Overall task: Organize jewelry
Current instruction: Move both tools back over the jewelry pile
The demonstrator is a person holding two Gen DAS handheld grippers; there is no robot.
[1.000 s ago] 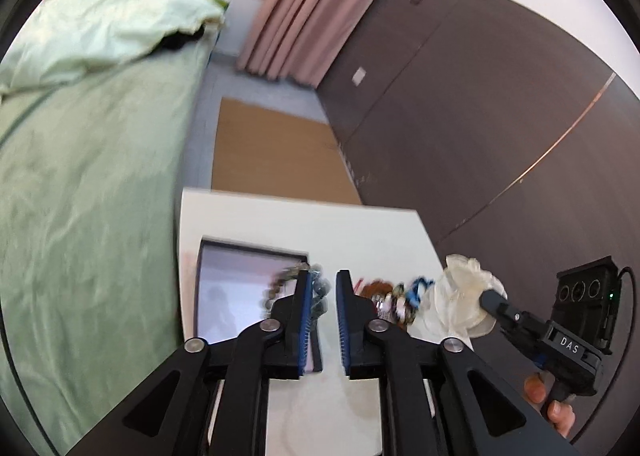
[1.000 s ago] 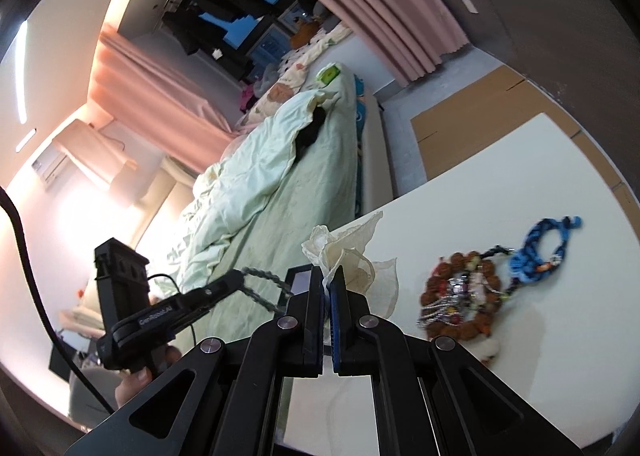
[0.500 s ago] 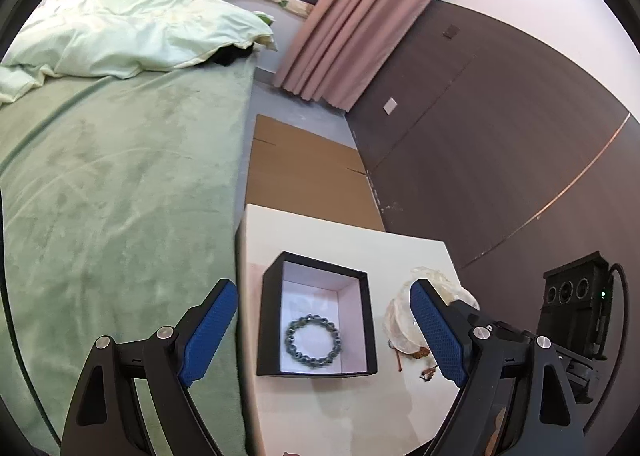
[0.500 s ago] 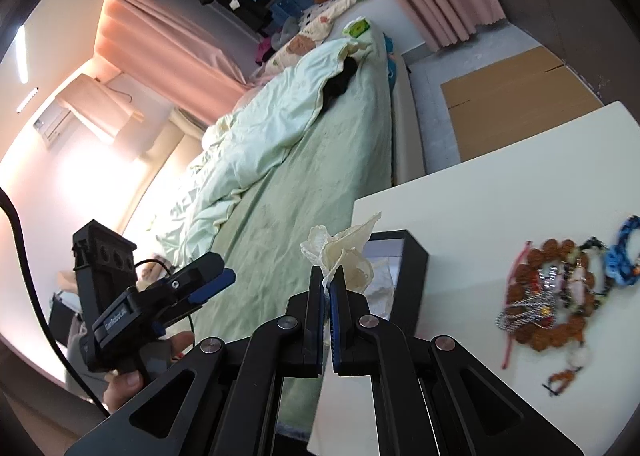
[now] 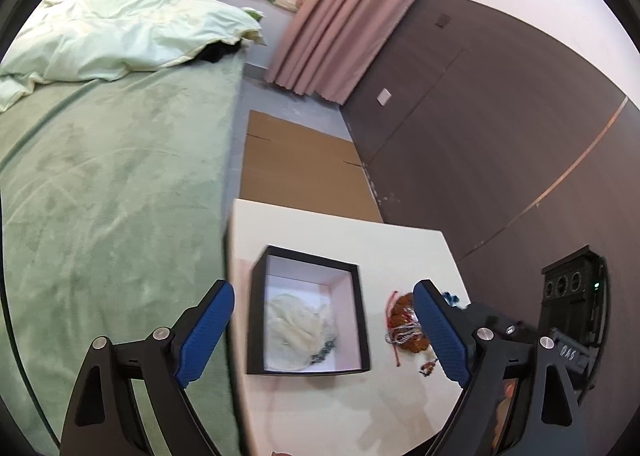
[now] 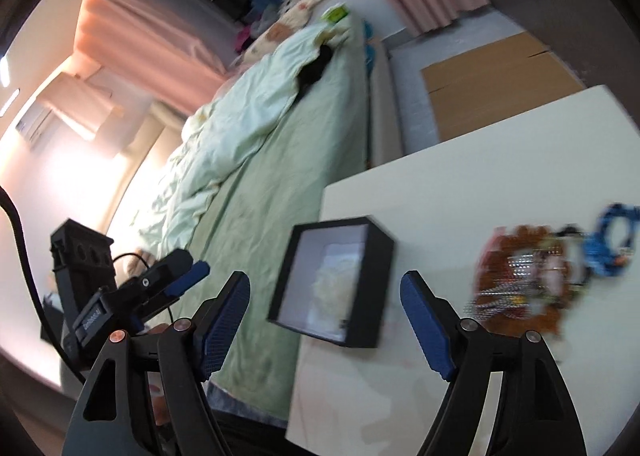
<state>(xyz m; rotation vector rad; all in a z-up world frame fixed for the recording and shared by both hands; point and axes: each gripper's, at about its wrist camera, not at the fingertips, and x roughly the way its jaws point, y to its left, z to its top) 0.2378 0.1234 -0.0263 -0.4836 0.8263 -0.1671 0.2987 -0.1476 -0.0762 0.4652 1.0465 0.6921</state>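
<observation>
The box [image 5: 362, 320] sits open-topped at the near left corner of the table [image 5: 344, 228], just beside the bed [image 5: 112, 195], so jewelry can be dropped in from above. Inside, a pouch [image 5: 296, 330] lies flat on the floor of the box, with a bracelet [image 5: 324, 352] partly under its near right edge. The box is roughly square, its sides a little askew to the table edge. The pile [image 5: 404, 328] of loose bracelets waits to the right, apart from the box.

The right gripper [image 6: 326, 320] has just been opening; its jaws stand wide and empty, the pouch let go into the box. The left gripper [image 5: 324, 332] also gapes wide, holding nothing, framing the box.
</observation>
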